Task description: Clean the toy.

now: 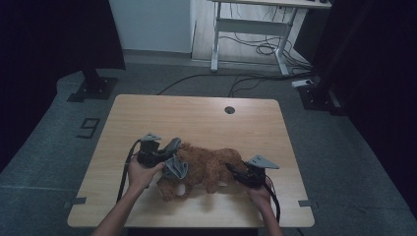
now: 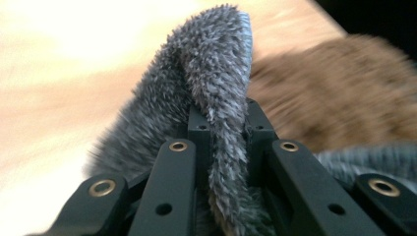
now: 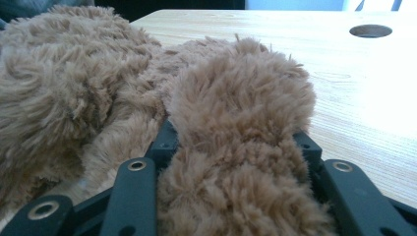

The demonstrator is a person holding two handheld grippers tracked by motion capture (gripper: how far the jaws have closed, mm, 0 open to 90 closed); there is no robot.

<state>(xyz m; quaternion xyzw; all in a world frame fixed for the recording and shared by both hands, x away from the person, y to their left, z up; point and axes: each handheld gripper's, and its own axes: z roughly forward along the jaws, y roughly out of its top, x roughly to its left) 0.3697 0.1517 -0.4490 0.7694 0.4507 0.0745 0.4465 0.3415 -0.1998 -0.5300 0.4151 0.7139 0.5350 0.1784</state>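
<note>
2 forearms are coming in from the bottom of the high view, each hand carrying tongs. Left tongs (image 1: pixel 167 155) are sitting at the left end of a brown plush toy (image 1: pixel 209 169) and are clamping a grey furry piece (image 1: pixel 176 167) of it; in the left gripper view the jaws are standing nearly together with the grey fur (image 2: pixel 216 98) pinched thin between them, the fur rising past the tips and flopping over. Right tongs (image 1: pixel 233 172) are sitting at the toy's right end, jaws partly closed and gripping a thick brown plush limb (image 3: pixel 241 128); in the right gripper view that limb is bulging up between the 2 black jaws, with the rest of the brown body (image 3: pixel 64 83) lying just beside it to the left. The toy is lying on the near half of the desk (image 1: pixel 196 118), stretched sideways between the 2 tongs, with its lower parts resting on the wood. Black cables are trailing from both tongs back toward the person. Farther along the desk, a round cable hole (image 1: pixel 229 109) is sitting near the far edge, well apart from the toy. Beyond the desk, grey floor (image 1: pixel 354 147) is showing with loose black cables (image 1: pixel 255 49) running over it, and a white desk frame (image 1: pixel 251 29) is standing at the back.
</note>
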